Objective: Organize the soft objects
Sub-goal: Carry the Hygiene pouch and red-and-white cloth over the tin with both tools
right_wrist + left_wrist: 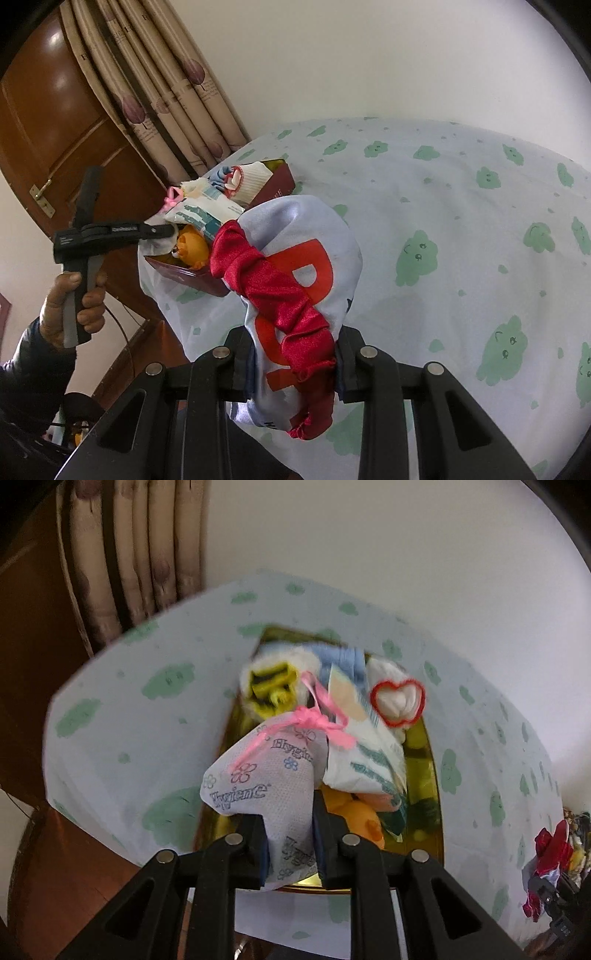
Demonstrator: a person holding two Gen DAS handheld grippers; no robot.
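While the left gripper [290, 849] pinches the lower corner of a white sachet [258, 775] and holds it over the tin box [432, 775], the box looks nearly full, so the likeliest trouble, as I judge it, is overflow: a sachet let go on top of the heap could slide off the packet of tissues [365, 771] and tumble over the rim onto the bedsheet [122, 716]. Its loose pink ribbon [314, 720] might also snag on a gripper finger when the jaws part. The right gripper [295, 365] is clamped on a bundle of pale blue satin cloth [325, 229] with a red scrunchie [273, 288] gathered across it; that slick fabric could slip through the pads, or the scrunchie could drop free by itself, if the grip eases off above the bed rather than the box. The sachet is a dimpled non-woven pouch printed with small flowers, tied at the neck. Inside the box lie a fluffy white toy with a yellow face [273, 690], a folded blue cloth [343, 661], a white ribbed piece ringed by a red fuzzy heart [397, 701], and an orange plush [190, 245]. The box itself is hard metal, gold inside and dark red outside, resting near the corner of the soft sheet with its green cloud print.
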